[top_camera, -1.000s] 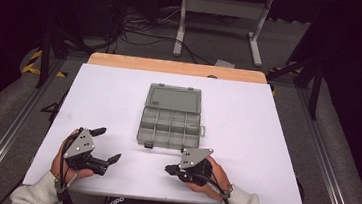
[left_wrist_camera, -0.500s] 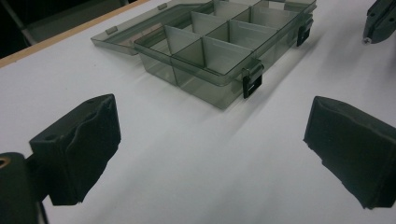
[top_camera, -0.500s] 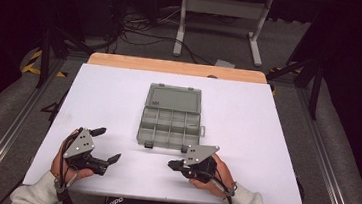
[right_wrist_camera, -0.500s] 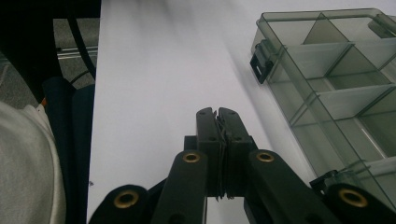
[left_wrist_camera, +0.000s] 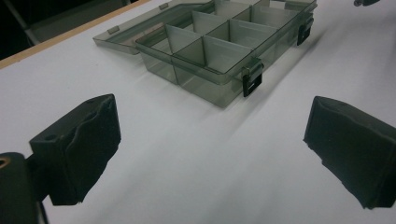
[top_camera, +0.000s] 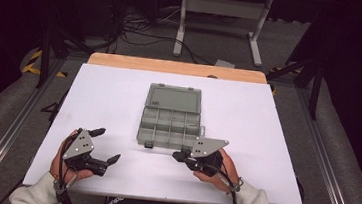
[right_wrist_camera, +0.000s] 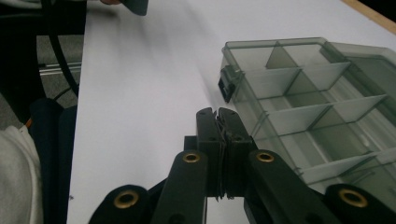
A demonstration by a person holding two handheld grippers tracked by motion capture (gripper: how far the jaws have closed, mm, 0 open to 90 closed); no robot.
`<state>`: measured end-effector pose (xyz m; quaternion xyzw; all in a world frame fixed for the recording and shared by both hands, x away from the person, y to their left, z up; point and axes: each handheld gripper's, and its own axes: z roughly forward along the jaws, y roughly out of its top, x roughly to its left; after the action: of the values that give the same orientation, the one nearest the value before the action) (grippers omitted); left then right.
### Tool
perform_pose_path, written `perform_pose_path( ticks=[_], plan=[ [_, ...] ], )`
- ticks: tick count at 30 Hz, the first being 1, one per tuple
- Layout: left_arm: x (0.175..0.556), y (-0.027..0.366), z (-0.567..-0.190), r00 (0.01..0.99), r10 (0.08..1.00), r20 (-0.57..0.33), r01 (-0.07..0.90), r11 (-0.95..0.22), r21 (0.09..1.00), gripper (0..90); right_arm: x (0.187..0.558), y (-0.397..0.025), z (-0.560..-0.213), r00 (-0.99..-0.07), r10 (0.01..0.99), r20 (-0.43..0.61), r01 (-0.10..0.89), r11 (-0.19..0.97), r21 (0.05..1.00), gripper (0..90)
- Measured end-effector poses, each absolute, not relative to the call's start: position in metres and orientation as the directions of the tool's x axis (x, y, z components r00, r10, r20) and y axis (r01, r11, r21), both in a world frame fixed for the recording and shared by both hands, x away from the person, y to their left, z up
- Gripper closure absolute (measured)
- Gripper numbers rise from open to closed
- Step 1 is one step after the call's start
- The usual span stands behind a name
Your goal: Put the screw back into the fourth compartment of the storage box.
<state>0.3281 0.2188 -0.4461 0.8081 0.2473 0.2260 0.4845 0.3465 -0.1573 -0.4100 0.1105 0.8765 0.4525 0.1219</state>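
material: smoky clear plastic organizer box (top_camera: 171, 121), lid laid open at 12 o'clock, empty compartments
left gripper (top_camera: 102, 145): jaws wide, resting near desk (top_camera: 275, 141) front edge, box at its 1 o'clock, well apart
right gripper (top_camera: 178, 156): jaws pressed together, nearer, just beside box front wall
latches (left_wrist_camera: 251, 80): face grippers
room: bare desk all around

We note a grey, see-through plastic organiser box (top_camera: 171, 116) lying flat mid-table on the white surface, lid open and folded back flat on the far side. Its tray is split by dividers into small compartments, all empty. Two dark latches (left_wrist_camera: 251, 81) hang on the near front wall.
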Motion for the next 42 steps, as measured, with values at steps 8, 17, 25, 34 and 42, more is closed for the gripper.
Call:
perform_pose_path(
  ticks=[8, 17, 25, 34, 42],
  plan=[
    [0.326, 0.218, -0.446, 0.774, 0.620, 0.128, 0.179, -0.407, 0.896, 4.4, 0.358, -0.166, -0.400, -0.928, 0.349, -0.128, 0.088, 0.541, 0.836, 88.9],
    [0.324, 0.217, -0.446, 0.768, 0.625, 0.138, 0.181, -0.419, 0.890, 4.4, 0.375, -0.177, -0.388, -0.904, 0.405, -0.139, 0.098, 0.513, 0.853, 88.9],
    [0.324, 0.218, -0.447, 0.769, 0.624, 0.136, 0.182, -0.418, 0.890, 4.4, 0.397, -0.188, -0.386, -0.874, 0.469, -0.129, 0.135, 0.490, 0.861, 88.9],
    [0.324, 0.217, -0.447, 0.770, 0.624, 0.132, 0.186, -0.418, 0.889, 4.4, 0.417, -0.191, -0.388, -0.855, 0.508, -0.109, 0.170, 0.472, 0.865, 88.9],
    [0.325, 0.218, -0.447, 0.772, 0.621, 0.135, 0.183, -0.420, 0.889, 4.4, 0.436, -0.189, -0.393, -0.835, 0.544, -0.087, 0.209, 0.458, 0.864, 88.9]
  ],
)
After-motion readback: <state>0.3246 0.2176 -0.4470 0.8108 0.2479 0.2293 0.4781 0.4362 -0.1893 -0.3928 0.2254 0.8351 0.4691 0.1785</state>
